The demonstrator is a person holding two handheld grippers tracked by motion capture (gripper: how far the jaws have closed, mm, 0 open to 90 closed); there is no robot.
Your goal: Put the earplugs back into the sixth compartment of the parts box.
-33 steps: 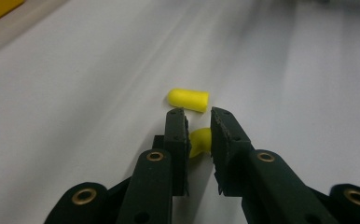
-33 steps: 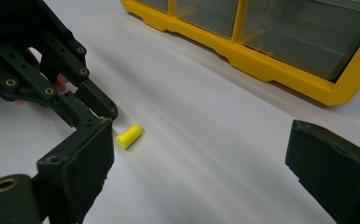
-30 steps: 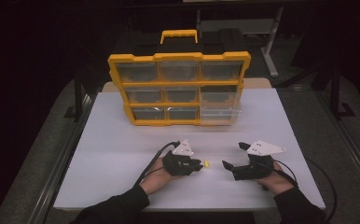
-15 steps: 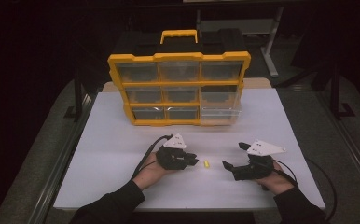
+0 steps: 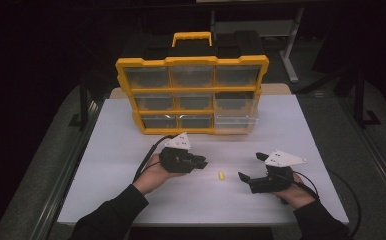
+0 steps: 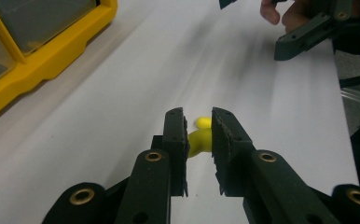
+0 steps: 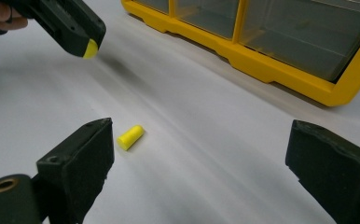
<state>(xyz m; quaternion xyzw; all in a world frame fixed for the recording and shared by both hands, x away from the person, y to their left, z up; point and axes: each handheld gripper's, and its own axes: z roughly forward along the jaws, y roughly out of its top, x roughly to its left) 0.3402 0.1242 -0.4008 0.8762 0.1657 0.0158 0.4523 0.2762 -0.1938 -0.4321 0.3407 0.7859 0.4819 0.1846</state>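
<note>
two yellow earplugs are in play on the white table (image 5: 131,200). one earplug (image 6: 200,140) sits clamped between the narrow-set jaws of the left gripper (image 5: 201,162), its yellow end also peeking out at the jaw tips in the right gripper view, where that gripper hangs above the table with a soft shadow under it. the other earplug (image 5: 221,176) lies loose on its side on the bare table, between the two grippers, nearer the right gripper (image 5: 248,170) and just beyond its left jaw tip as the right gripper view shows it. the right gripper's jaws stand wide apart with nothing between them but table.

behind both hands, toward the far edge of the table, stands a yellow organiser (image 5: 191,95) with a yellow handle on top and rows of clear drawers; the clear drawer (image 5: 236,112) at its lower right is pulled out a little toward the person. the stretch of table between the grippers and the organiser is bare white surface, so nothing lies across the way to the drawers. cables trail from each gripper back over the table edge. dark floor and metal frame legs surround the table.
</note>
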